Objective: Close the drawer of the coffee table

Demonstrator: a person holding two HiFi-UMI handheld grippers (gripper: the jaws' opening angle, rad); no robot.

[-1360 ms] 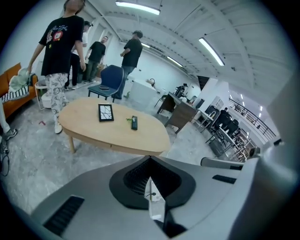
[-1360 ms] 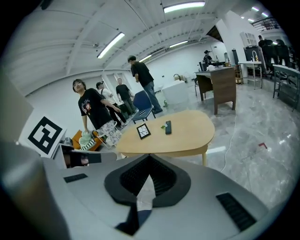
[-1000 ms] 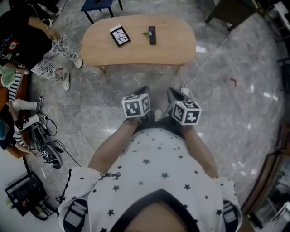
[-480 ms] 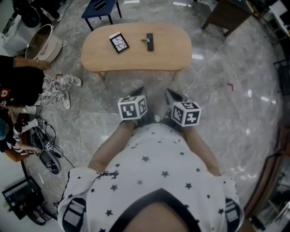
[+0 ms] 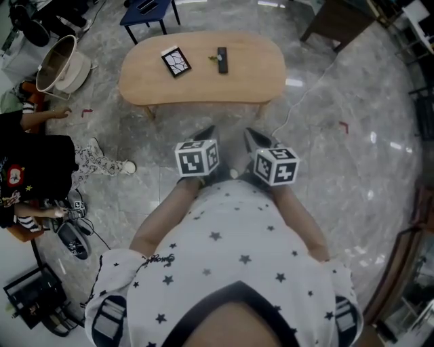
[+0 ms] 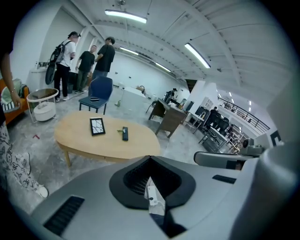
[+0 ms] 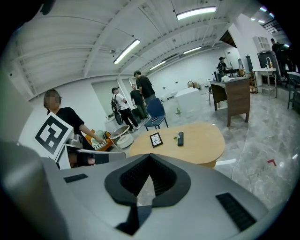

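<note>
The oval wooden coffee table (image 5: 251, 78) stands on the grey stone floor ahead of me; no drawer shows on it in any view. On its top lie a black-framed tablet (image 5: 175, 61) and a black remote (image 5: 222, 59). My left gripper (image 5: 207, 135) and right gripper (image 5: 251, 139) hang side by side above the floor, short of the table's near edge, both shut and empty. The table (image 6: 105, 140) lies beyond the shut jaws of the left gripper (image 6: 150, 160) in the left gripper view. In the right gripper view the table (image 7: 187, 140) is past the right gripper (image 7: 150, 158).
A person (image 5: 34, 176) crouches at the left edge among bags and shoes. A round white tub (image 5: 61, 64) and a blue chair (image 5: 146, 10) stand beyond the table's left end. A white cable (image 5: 305, 101) crosses the floor at the right. A dark desk (image 5: 339, 20) stands far right.
Both grippers have lifted slightly and stayed shut. The person at the left has shifted towards the near left, and the white tub has come into view.
</note>
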